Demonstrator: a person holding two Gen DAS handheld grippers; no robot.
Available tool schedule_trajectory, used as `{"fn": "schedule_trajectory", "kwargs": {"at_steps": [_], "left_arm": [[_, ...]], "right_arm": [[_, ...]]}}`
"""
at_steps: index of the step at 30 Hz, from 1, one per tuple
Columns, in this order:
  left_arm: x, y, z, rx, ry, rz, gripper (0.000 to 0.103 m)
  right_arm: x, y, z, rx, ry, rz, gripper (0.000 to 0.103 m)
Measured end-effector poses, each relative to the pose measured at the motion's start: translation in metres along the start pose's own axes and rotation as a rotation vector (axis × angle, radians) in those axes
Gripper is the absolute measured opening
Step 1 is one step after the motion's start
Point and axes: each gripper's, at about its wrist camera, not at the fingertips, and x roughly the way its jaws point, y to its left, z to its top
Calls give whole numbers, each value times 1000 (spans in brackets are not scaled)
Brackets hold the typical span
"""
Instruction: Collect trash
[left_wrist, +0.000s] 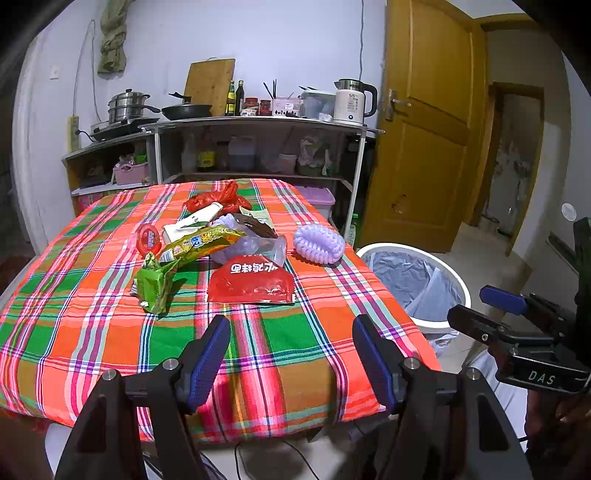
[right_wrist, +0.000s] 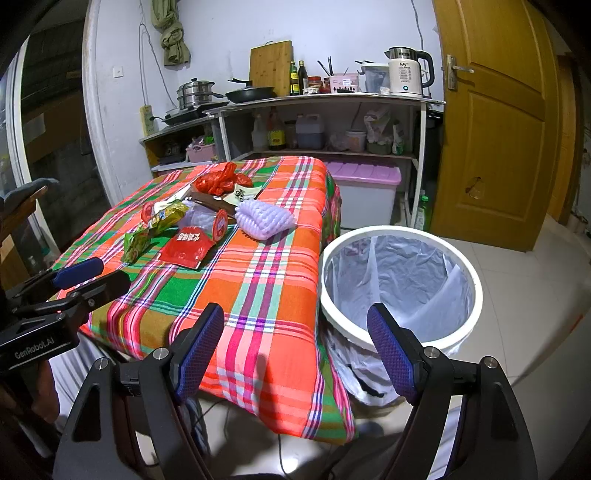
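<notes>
Your left gripper hung with its jaws spread and empty over the near edge of the plaid tablecloth, the litter heaped ahead toward 12 o'clock. Closest to those jaws lay a red snack packet printed with white Chinese characters, apart from both blue pads. At its 9 o'clock sat a crumpled green wrapper; behind that, a yellow-green wrapper with cartoon lettering too small to read, and a red-lidded jelly cup. A purple foam fruit net rested at 1 o'clock of the packet, a red plastic bag at the pile's far end.

Your right gripper, jaws likewise wide apart and holding nothing, hovered between the table's corner and the white trash bin, which stood at its 1 o'clock, lined with a pale bag and otherwise bare inside. "GenRobot.AI" showed on the left tool's body, "DAS" on the right's. The white kettle displayed "55".
</notes>
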Motion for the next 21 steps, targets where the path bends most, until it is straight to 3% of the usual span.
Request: {"fn": "schedule_trajectory", "kwargs": {"at_steps": [21], "left_arm": [[1, -1, -1, 2, 5, 0, 68]], "right_arm": [[0, 0, 0, 0, 1, 1, 80]]}}
